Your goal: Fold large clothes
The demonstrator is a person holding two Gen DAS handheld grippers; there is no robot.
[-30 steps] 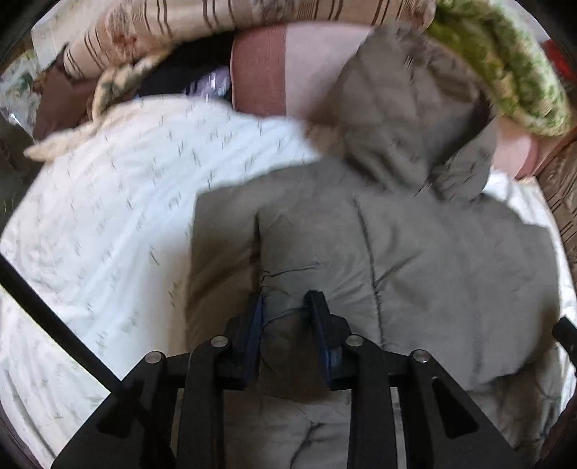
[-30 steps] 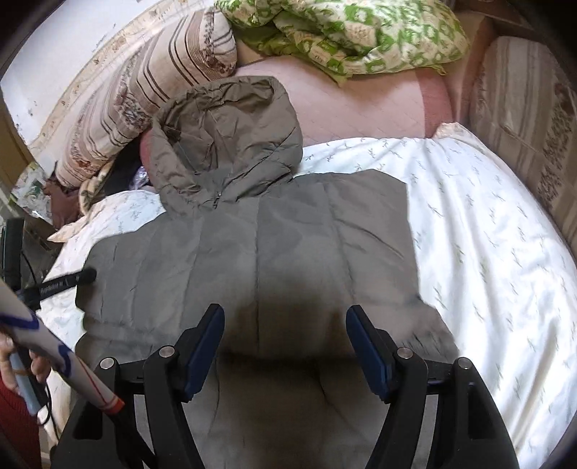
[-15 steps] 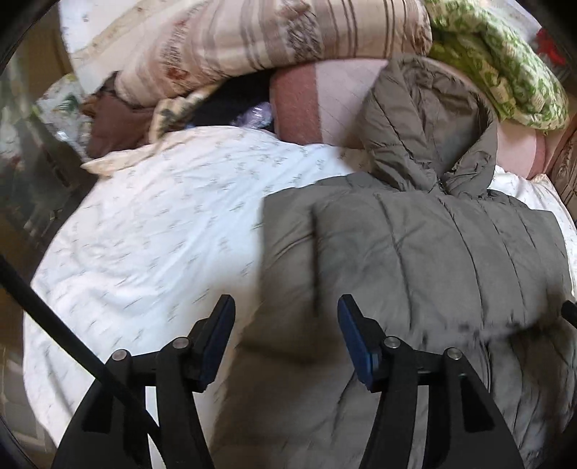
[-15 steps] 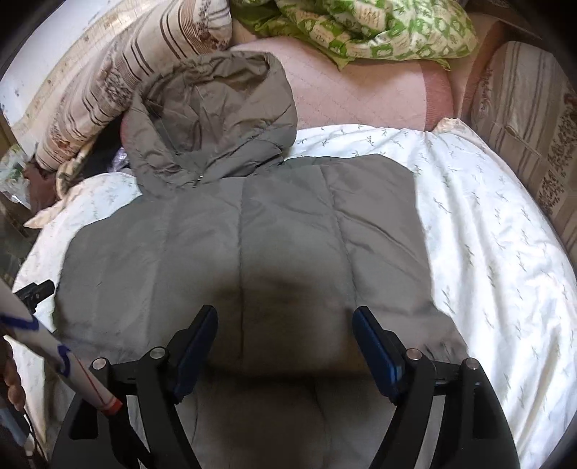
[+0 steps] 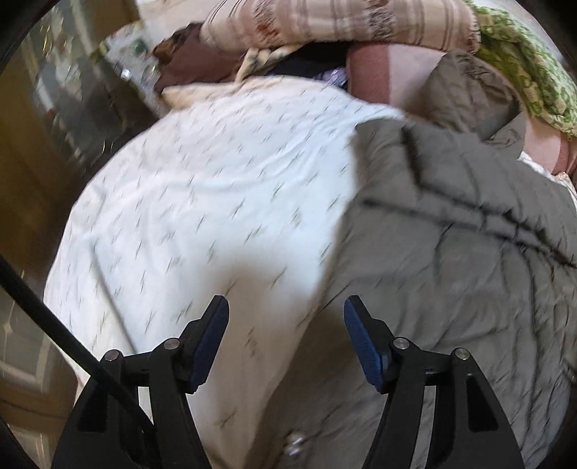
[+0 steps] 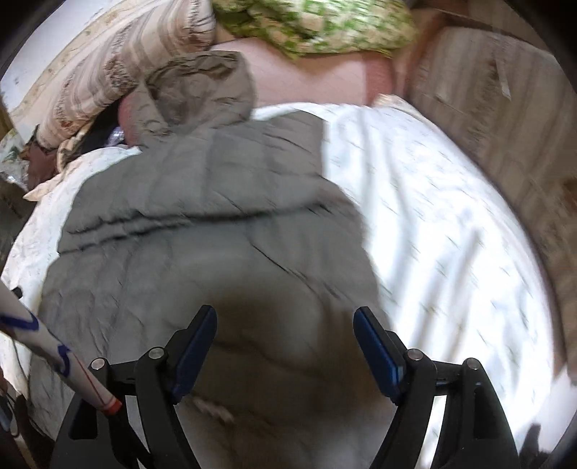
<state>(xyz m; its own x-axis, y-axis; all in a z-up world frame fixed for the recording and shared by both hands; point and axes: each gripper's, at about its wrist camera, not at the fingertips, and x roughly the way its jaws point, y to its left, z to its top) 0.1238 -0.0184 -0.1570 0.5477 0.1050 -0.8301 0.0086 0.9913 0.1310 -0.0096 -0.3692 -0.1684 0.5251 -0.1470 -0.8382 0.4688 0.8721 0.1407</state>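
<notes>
A grey-olive padded hooded jacket (image 5: 450, 252) lies flat on a white patterned bedsheet (image 5: 216, 202), hood (image 5: 468, 90) toward the pillows. It also shows in the right wrist view (image 6: 216, 245), with its hood (image 6: 202, 86) at the top. My left gripper (image 5: 286, 339) is open and empty, above the sheet at the jacket's left edge. My right gripper (image 6: 285, 350) is open and empty, above the jacket's lower right part. Both views are blurred by motion.
Striped pillows (image 5: 342, 18), a green patterned quilt (image 6: 317, 25) and a pink blanket (image 6: 317, 79) are piled at the bed's head. A striped cushion (image 6: 505, 108) stands at the right. Dark furniture (image 5: 54, 126) stands left of the bed. A white pole (image 6: 47, 353) crosses the lower left.
My left gripper let go of the jacket, opened wide and moved left off its edge. My right gripper stayed open and shifted right and lower over the jacket.
</notes>
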